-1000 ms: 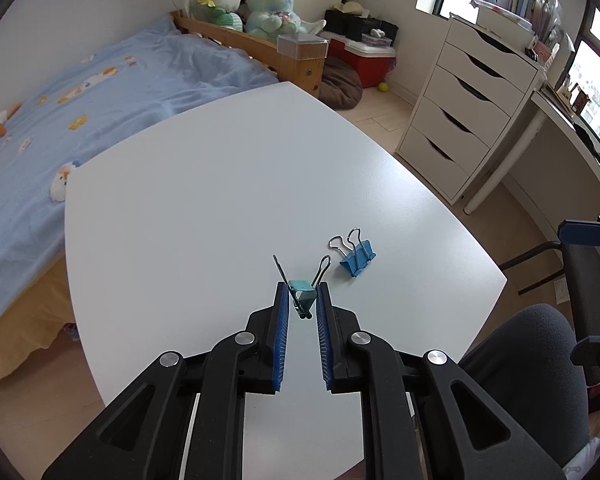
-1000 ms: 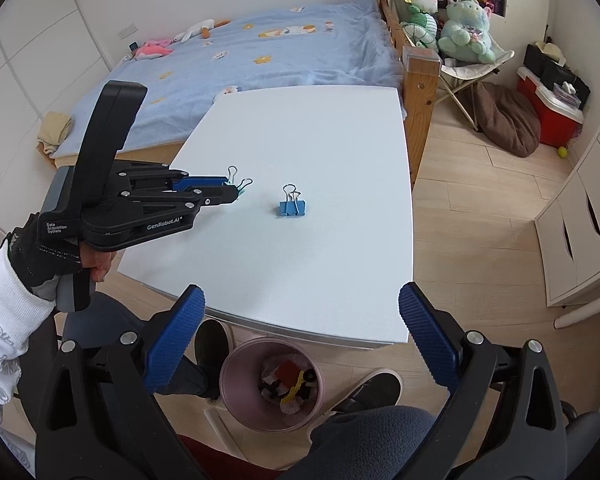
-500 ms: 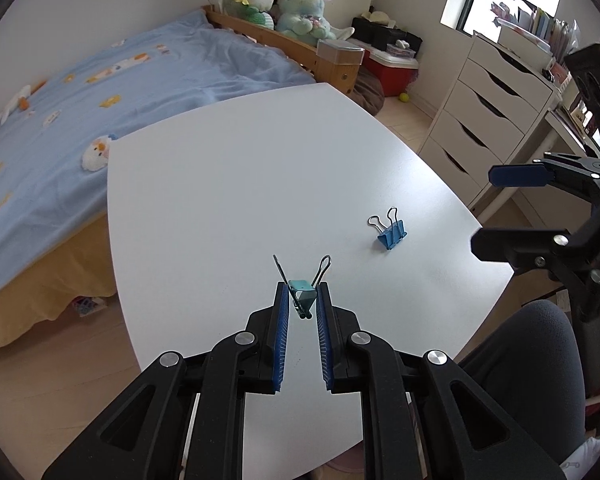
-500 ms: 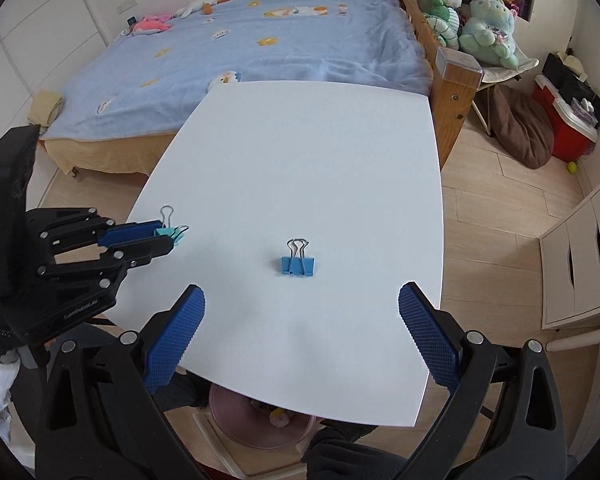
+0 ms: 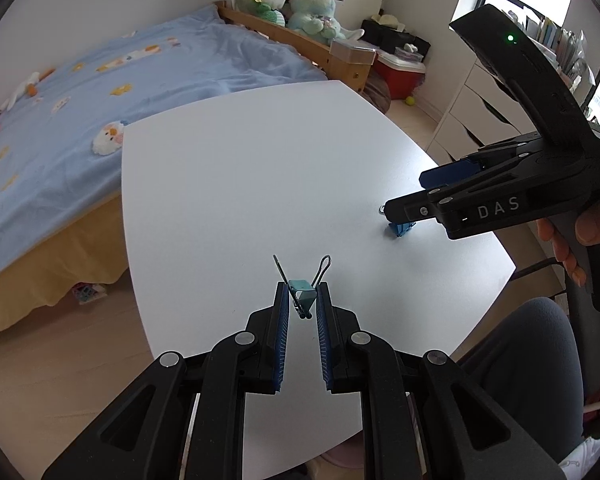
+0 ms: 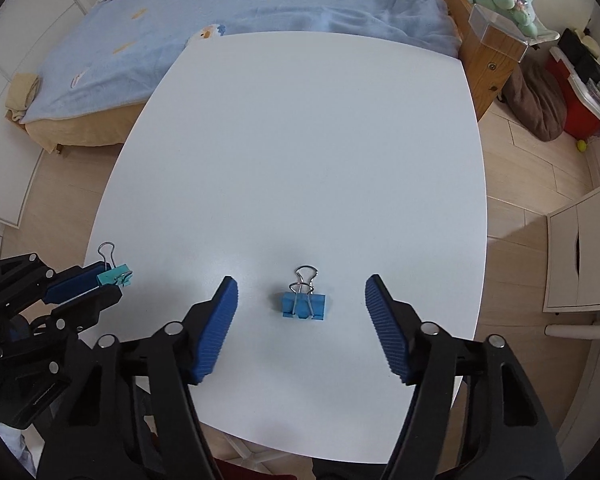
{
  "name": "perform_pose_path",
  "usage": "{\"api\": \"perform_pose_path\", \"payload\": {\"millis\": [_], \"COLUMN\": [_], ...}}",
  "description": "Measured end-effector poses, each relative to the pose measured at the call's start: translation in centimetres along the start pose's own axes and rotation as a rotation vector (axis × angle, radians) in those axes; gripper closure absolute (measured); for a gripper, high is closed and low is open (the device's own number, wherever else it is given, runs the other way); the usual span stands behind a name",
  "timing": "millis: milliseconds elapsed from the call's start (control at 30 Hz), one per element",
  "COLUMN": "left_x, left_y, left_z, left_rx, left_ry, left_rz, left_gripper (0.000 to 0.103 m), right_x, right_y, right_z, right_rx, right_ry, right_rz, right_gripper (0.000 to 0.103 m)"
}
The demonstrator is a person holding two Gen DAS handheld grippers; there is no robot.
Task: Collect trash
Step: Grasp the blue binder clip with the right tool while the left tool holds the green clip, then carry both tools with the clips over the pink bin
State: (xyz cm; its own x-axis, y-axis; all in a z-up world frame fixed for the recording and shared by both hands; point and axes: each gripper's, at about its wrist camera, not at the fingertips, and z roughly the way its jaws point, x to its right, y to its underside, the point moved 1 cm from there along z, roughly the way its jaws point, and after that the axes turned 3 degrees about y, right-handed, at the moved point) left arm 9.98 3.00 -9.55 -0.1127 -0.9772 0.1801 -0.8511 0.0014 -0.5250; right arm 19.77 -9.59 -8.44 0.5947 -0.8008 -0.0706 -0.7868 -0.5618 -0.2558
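A teal binder clip [image 5: 302, 295] is gripped between the blue ribbed pads of the left gripper [image 5: 301, 300], which is closed down to a narrow gap the width of the clip body. The clip is carried clear of the white table [image 6: 300, 140], near its front left edge, with its two wire handles splayed upward past the fingertips. In the right wrist view the same teal binder clip [image 6: 114, 276] is seen at the tip of the left gripper [image 6: 108, 282], at the left of the tabletop.

A blue binder clip [image 6: 303, 305] is left lying on the table near its front edge, with its silver wire handles folded together and pointing away from the camera. It is framed by the right gripper [image 6: 300, 292], whose jaws are spread wide, one on each side of the clip and well apart from it; nothing is held or touched by them. In the left wrist view only a corner of the blue binder clip [image 5: 399, 229] is seen beneath the right gripper [image 5: 404, 196].

Compared with half a second ago, the right gripper has been brought down closer to the blue clip, which is now centred between the pads. The left gripper's hold on the teal clip is unchanged.

Beyond the table a bed with a light blue cover [image 6: 240, 4] is seen.
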Motion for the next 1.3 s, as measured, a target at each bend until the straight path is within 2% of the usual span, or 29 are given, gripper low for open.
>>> {"api": "perform_pose_path", "payload": {"millis": [300,367,433,667,900,1300], "left_x": [-0.2,-0.2,-0.2,0.0,1.1,4.2], "left_y": [0.5,0.6,0.7,1.0,1.5,3.2], "left_z": [0.1,0.1,0.0,-0.2,-1.4,-5.1], "left_rx": [0.001,0.000,0.000,0.000,0.018,0.068], "left_ry": [0.007,0.008,0.006,0.004,0.002,-0.006], "left_rz": [-0.012,-0.013,-0.015,-0.014,0.001,0.043], "left_gripper": [0.090,0.090,0.090,0.090,0.090,0.090], "right_x": [-0.2,-0.2,-0.2,-0.3,-0.4,-1.5], "right_y": [-0.2,-0.2,-0.2,0.2,1.8,7.3], "right_z": [0.6,0.7,0.7,-0.4,-3.3,-9.4], "right_rx": [-0.006,-0.010,-0.007,0.028,0.100,0.234], "right_ry": [0.007,0.008,0.016,0.012,-0.014,-0.040], "right_rz": [0.000,-0.004,-0.009,-0.017,-0.019,-0.068], "right_gripper": [0.072,0.083,0.090,0.091,0.091,0.091]}}
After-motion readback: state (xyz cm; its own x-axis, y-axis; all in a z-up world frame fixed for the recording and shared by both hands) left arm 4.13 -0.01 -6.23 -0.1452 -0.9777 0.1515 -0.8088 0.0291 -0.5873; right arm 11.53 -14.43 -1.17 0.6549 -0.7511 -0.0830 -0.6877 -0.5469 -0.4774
